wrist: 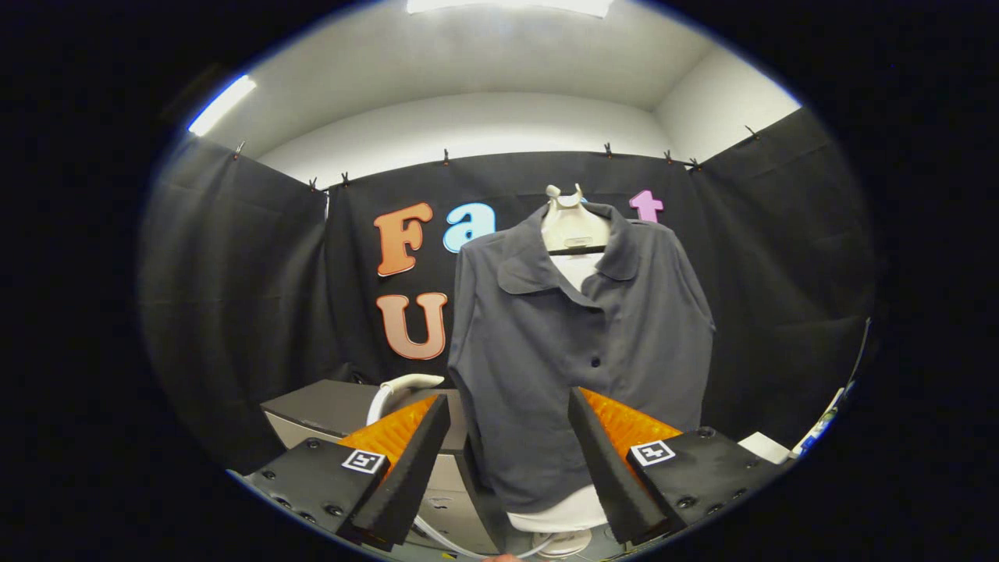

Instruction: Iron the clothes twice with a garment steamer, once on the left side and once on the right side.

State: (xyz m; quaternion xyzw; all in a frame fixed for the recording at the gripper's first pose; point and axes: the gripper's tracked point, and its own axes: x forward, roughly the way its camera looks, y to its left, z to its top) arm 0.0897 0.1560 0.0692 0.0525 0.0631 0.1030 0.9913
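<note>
A dark grey collared shirt hangs on a pale mannequin torso, straight ahead of the fingers and beyond them. My gripper is open, with nothing between its fingers; the shirt's lower half shows through the gap. A white curved handle, seemingly the garment steamer, rises behind the left finger on top of a box, and a white hose trails below it. The steamer's head is hidden behind the left finger.
A grey box stands left of the mannequin, under the white handle. The mannequin's round base sits low between the fingers. A white object lies at the far right. Black cloth walls close the booth.
</note>
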